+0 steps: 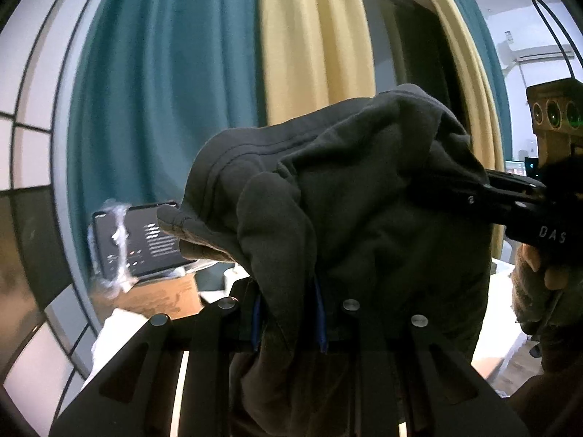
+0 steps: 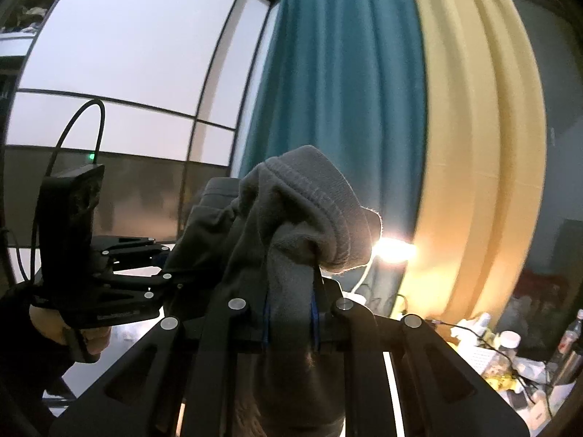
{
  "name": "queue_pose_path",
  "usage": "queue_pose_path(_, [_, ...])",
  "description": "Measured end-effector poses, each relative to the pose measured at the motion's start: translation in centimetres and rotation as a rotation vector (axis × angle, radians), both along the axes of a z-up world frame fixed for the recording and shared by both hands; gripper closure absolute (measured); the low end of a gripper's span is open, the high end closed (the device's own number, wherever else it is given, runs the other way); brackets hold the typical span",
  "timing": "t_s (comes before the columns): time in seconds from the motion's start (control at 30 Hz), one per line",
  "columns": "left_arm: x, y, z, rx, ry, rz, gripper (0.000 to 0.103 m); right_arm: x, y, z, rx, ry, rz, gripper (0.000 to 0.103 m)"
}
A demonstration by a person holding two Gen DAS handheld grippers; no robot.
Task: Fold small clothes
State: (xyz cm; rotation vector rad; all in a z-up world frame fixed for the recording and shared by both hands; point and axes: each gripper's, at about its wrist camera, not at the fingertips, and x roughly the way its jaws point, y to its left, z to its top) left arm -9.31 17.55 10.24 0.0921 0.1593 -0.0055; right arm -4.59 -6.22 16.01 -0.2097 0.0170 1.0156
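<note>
A dark grey garment (image 1: 357, 182) hangs in the air between both grippers, bunched and draped. My left gripper (image 1: 288, 313) is shut on one edge of it, cloth pinched between the blue pads. My right gripper (image 2: 291, 313) is shut on another edge, its ribbed hem (image 2: 320, 204) folded over the fingertips. In the left wrist view the right gripper (image 1: 484, 185) enters from the right, holding the cloth. In the right wrist view the left gripper (image 2: 160, 273) enters from the left, its tips buried in the cloth.
Teal curtain (image 1: 164, 91) and yellow curtain (image 1: 313, 43) hang ahead. A dark tablet-like box (image 1: 142, 244) on a cardboard box (image 1: 160, 295) sits low left. A lit lamp (image 2: 393, 249) and cluttered bottles (image 2: 510, 349) stand low right. Window panes (image 2: 127, 54) fill the left.
</note>
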Motion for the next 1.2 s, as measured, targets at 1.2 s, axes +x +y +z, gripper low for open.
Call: queue_pose_path(1.2, [9.3, 2.7, -6.0, -0.033, 0.265, -0.003, 0.082, 9.2, 5.9, -8.0, -0.090, 0.272, -0.075, 0.086])
